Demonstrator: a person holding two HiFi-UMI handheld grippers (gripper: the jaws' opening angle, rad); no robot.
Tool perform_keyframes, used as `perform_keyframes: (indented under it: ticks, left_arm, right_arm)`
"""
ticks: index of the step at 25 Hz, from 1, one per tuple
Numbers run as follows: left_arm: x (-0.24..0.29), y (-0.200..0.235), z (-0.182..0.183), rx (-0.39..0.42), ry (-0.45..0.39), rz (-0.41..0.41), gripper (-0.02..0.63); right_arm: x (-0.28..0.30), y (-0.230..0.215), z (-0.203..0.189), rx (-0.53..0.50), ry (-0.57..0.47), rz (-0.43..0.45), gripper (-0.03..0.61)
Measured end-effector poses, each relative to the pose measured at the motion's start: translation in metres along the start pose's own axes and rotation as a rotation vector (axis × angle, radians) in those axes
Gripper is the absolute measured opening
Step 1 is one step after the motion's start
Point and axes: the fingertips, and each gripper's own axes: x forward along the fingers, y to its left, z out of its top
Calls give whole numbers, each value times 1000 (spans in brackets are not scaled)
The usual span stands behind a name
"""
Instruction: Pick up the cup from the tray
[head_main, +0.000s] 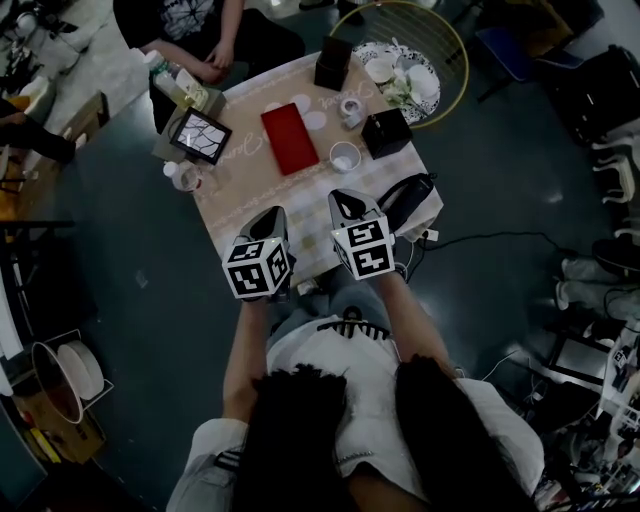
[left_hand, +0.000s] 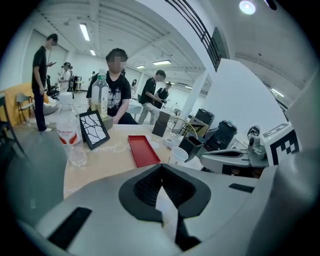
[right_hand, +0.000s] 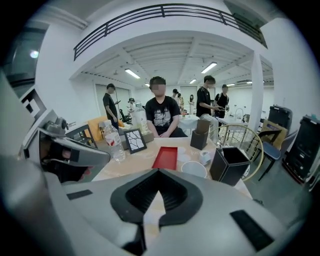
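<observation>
The red tray (head_main: 290, 138) lies empty in the middle of the table, also seen as the red tray (left_hand: 142, 150) and the red tray (right_hand: 166, 157). A white cup (head_main: 344, 157) stands upright on the tablecloth just right of the tray's near end, not on it; it shows as the white cup (left_hand: 178, 155) and the white cup (right_hand: 194, 169). Both grippers hover side by side over the table's near edge, well short of the cup. My left gripper (head_main: 272, 212) (left_hand: 161, 182) is shut and empty. So is my right gripper (head_main: 345, 200) (right_hand: 157, 187).
Black boxes (head_main: 386, 132) (head_main: 333, 62) stand right of the tray and at the far edge. A small mug (head_main: 351, 110) and round white coasters (head_main: 303, 103) lie beyond the cup. A framed picture (head_main: 201, 136) and water bottle (left_hand: 67, 135) are left. A person (head_main: 200, 30) sits opposite.
</observation>
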Motion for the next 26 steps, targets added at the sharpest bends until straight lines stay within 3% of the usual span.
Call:
perform_keyframes:
  ticks: [4, 11, 26]
  left_arm:
    - [-7, -3, -3, 49, -7, -2, 6]
    - [-21, -12, -10, 18, -26, -38, 6]
    - [-41, -29, -9, 110, -58, -65, 8]
  right_arm:
    - [-8, 8, 1, -26, -8, -21, 6]
    - [-20, 23, -6, -50, -8, -31, 6]
    - [-43, 30, -7, -64, -25, -74, 6]
